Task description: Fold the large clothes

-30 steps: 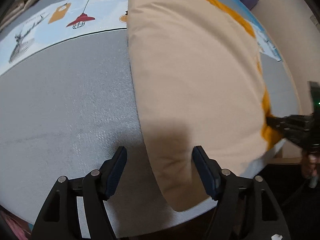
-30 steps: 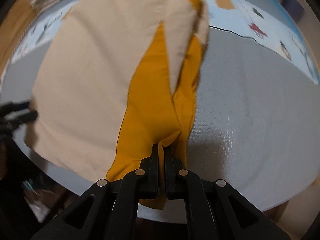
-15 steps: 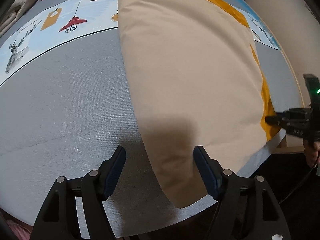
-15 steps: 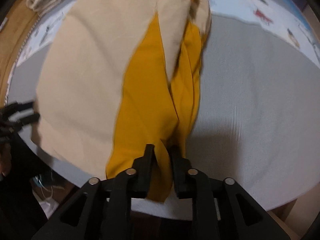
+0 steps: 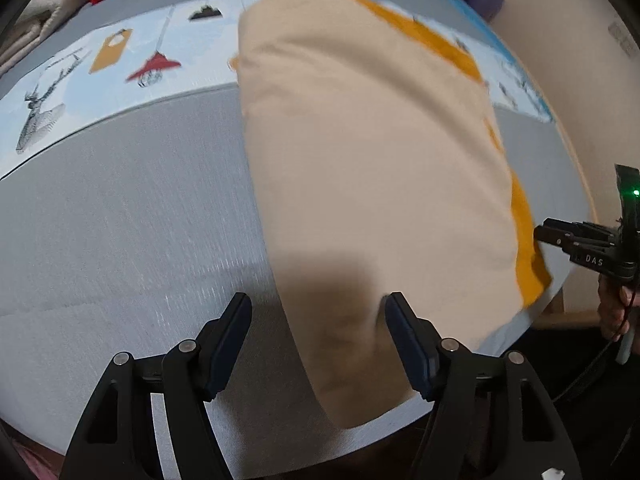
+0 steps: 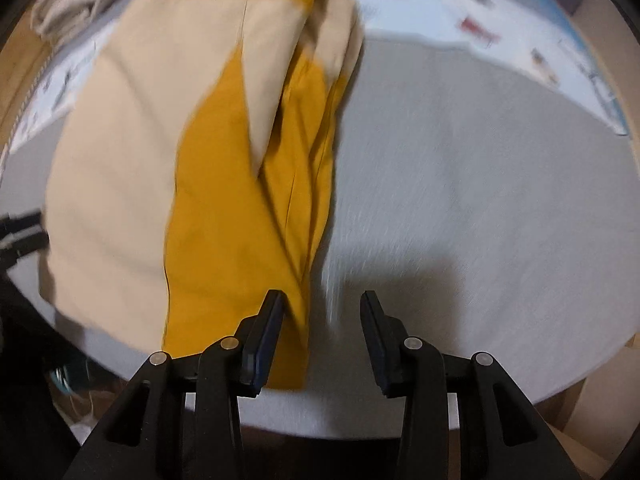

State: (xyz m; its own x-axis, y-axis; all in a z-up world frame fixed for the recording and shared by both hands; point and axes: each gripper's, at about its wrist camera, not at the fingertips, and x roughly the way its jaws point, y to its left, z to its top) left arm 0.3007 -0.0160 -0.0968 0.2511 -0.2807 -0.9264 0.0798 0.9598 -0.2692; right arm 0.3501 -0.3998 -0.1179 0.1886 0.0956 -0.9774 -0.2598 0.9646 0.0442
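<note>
One large garment (image 5: 372, 168), beige with mustard-yellow panels, lies lengthwise on the grey surface (image 5: 120, 220), its near end draping over the front edge. Your left tongs (image 5: 318, 344) are spread apart, straddling the beige near corner without gripping it. Your right tongs (image 6: 322, 336) are also spread apart, with the yellow hem lying against the left finger (image 6: 264, 340) and bare grey cloth between them. Beyond the garment, a pale blue printed strip (image 5: 100, 76) crosses the surface, with red and beige clothes (image 5: 60, 4) piled behind it.
</note>
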